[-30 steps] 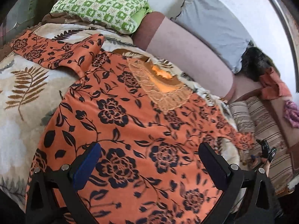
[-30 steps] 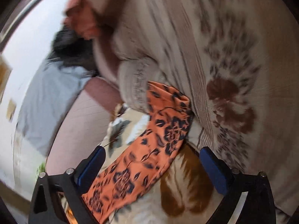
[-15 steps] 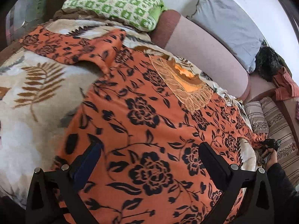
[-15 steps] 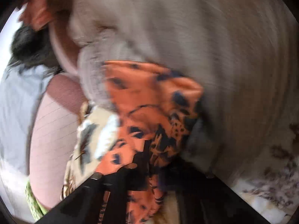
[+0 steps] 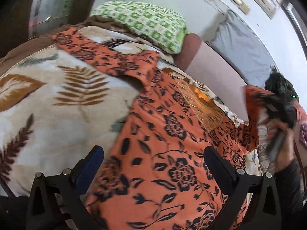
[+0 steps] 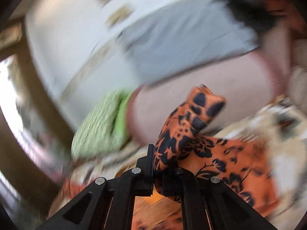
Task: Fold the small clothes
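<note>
The orange flowered dress (image 5: 163, 153) lies spread on the leaf-print blanket (image 5: 48, 115) of the bed. Its sleeve (image 6: 184, 132) is pinched in the clenched fingers of the right gripper (image 6: 163, 169), lifted at 3 o'clock in the left view. The left gripper (image 5: 153, 164) hovers over the skirt, fingers released. Thin, limp cloth, likely light and droopy: best taken by cuffs, hem or shoulders.

dress (image 5: 163, 153) is spread on the blanket (image 5: 48, 115), filling left wrist view from centre to 6 o'clock; one sleeve (image 5: 99, 55) runs to 11; pillow (image 5: 145, 23) behind it at 12; bolster (image 5: 214, 72) toward 2; other sleeve (image 6: 184, 134) lifted at 3
</note>
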`<state>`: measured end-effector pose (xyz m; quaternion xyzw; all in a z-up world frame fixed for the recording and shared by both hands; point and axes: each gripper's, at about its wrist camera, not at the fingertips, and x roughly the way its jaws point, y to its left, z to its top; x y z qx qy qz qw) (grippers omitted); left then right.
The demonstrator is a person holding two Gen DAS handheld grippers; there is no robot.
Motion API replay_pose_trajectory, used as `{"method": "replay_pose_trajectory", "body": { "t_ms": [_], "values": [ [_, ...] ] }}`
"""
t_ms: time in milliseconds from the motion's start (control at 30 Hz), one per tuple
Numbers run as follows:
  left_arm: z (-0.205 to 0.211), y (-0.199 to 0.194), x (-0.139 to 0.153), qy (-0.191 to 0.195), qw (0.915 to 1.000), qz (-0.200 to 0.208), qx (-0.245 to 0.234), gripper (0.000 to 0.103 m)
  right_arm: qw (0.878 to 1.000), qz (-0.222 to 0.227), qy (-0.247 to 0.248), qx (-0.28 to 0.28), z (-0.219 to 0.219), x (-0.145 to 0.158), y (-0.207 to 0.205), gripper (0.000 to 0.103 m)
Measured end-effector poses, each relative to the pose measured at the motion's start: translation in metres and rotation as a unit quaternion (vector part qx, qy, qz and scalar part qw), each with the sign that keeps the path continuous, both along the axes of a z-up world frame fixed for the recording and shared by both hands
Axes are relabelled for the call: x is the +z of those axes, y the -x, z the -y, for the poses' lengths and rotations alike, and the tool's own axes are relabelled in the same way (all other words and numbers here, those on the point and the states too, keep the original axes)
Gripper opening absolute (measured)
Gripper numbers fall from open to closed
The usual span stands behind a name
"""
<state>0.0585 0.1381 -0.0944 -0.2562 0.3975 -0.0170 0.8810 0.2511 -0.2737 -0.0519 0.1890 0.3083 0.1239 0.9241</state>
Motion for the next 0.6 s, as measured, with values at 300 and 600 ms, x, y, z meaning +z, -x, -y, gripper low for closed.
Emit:
{"method": "replay_pose_trajectory", "body": {
  "t_ms": [300, 600],
  "values": [
    [-0.029, 0.012, -0.002, -0.022, 0.9996, 0.003, 0.015, 0.103, 0.984, -0.150, 0.020, 0.097, -0.099, -0.138, -0.012, 0.079],
    [0.047, -0.084, 0.005, -0.009, 0.9970, 0.006, -0.077, 0.103, 0.985, -0.116, -0.130, 0.003, 0.029, -0.094, 0.035, 0.087]
  ]
}}
